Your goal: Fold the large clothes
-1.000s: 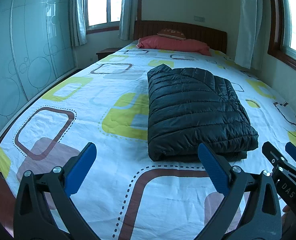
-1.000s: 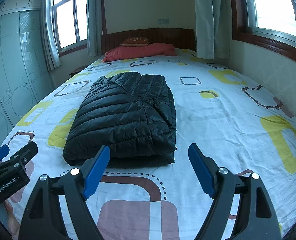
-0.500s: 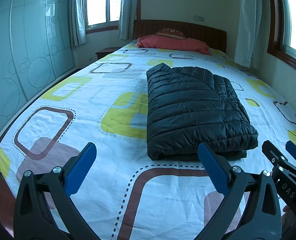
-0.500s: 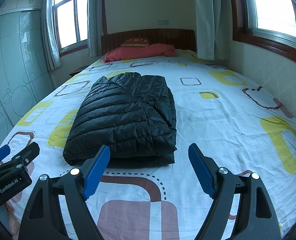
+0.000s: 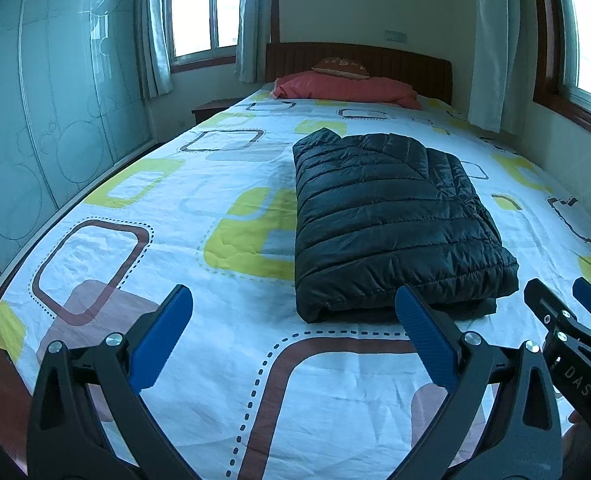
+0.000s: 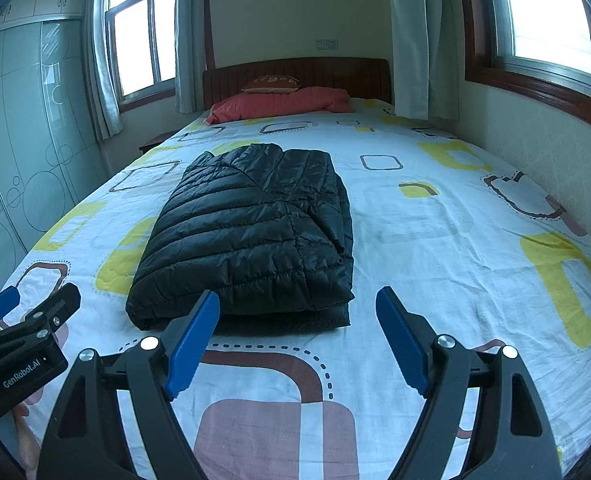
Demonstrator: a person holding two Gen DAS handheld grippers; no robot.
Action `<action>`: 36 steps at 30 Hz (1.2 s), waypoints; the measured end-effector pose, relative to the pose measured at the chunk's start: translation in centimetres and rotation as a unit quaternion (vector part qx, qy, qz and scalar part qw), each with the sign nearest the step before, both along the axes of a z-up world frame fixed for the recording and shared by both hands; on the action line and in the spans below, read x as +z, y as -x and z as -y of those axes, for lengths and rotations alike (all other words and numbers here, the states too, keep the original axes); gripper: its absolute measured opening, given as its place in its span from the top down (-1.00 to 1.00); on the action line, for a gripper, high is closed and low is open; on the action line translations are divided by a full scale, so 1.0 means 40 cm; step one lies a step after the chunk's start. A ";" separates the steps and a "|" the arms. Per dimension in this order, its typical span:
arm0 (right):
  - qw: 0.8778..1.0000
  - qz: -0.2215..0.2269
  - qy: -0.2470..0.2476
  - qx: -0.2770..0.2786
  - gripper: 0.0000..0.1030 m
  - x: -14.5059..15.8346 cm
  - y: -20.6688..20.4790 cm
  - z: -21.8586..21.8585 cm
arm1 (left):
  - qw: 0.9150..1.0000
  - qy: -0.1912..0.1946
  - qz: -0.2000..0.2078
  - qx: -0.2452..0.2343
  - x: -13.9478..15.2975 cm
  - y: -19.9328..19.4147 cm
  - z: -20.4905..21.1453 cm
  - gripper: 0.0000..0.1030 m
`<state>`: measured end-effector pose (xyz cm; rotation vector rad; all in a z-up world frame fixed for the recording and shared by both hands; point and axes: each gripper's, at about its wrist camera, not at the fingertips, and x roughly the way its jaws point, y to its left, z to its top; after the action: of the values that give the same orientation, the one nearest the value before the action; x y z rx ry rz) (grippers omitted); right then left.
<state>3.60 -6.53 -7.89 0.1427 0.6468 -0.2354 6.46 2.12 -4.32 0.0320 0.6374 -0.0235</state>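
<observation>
Bed [image 5: 223,360] fills both views, covered by a white sheet printed with yellow and brown rounded squares. Wooden headboard [image 6: 295,72] at the far end, window and curtains on either side of it. Glass-fronted wardrobe [image 5: 35,120] runs along the left wall.

Black quilted jacket [image 5: 391,216] lies folded into a thick rectangle on the sheet, roughly mid-bed, its near folded edge toward the cameras. Nothing touches it.

Red pillow [image 6: 283,104] rests against the headboard, a small brown cushion [image 6: 271,82] on top of it.

Left tongs [image 5: 295,328] hang above the near end of the bed, blue pads spread wide, nothing between them; jacket edge sits just beyond the right pad. Right tongs [image 6: 297,330] likewise spread wide and empty, short of the jacket's near edge. Each pair shows at the edge of the other's view, side by side.
</observation>
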 end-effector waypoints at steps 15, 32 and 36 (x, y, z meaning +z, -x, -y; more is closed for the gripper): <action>1.000 0.003 0.003 0.000 -0.54 -0.003 0.002 -0.005 | 1.000 0.010 0.020 0.003 0.027 0.010 0.000 -0.96; 1.000 -0.004 0.003 0.004 -0.54 -0.011 0.000 -0.005 | 1.000 0.020 0.012 -0.012 0.009 -0.002 0.004 -0.96; 1.000 -0.008 0.001 -0.005 -0.54 -0.018 -0.003 0.020 | 1.000 0.015 0.003 0.003 -0.011 -0.028 -0.008 -0.96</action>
<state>3.72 -7.33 -8.62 0.1420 0.6613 -0.2462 7.59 2.44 -4.77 0.0001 0.6315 -0.0265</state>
